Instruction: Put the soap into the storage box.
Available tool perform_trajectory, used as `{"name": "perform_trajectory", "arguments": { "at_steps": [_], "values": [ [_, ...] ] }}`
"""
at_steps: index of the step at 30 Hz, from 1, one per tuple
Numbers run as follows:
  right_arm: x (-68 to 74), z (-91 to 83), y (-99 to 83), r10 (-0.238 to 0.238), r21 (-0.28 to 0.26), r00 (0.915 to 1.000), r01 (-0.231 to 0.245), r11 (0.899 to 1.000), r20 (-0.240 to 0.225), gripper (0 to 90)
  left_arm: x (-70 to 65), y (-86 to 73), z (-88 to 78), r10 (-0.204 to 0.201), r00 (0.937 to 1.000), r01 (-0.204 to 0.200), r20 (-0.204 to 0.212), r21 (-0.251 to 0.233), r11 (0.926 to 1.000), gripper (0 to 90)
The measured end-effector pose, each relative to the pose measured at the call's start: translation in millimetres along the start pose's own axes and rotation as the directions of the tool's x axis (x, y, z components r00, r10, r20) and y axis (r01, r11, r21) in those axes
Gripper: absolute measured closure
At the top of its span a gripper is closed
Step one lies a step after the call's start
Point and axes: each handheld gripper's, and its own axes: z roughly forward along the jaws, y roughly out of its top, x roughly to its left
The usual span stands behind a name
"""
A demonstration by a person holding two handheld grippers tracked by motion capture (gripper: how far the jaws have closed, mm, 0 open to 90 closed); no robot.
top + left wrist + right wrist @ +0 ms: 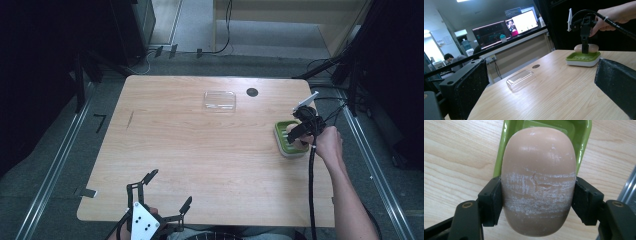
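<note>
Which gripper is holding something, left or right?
The right gripper: its jaws clamp the tan soap bar above the green dish. The left gripper stands open, holding nothing.

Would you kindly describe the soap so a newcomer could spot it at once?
Look to the table's right edge, where a green dish sits. The soap is over it, clamped in the right gripper: a smooth beige oval with white scuff marks.

Soap (537, 182) over dish (582, 135), table's right
</note>
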Motion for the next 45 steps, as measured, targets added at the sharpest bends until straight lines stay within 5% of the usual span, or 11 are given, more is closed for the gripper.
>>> {"name": "perform_trajectory", "arguments": {
  "at_steps": [32,45],
  "values": [
    [-10.8,24.7,6.8,0.068,-0.057,0.9964,-0.071,0.996,-0.05,33.4,0.0,-0.1,0.2,-0.001,1.0,0.001,-0.001,0.0,1.0,0.0],
    [-7.8,29.9,7.6,0.074,-0.08,0.9968,-0.076,0.994,-0.032,33.3,0.3,-0.2,0.0,-0.004,1.0,0.004,-0.002,-0.002,1.0,0.0]
  ]
}}
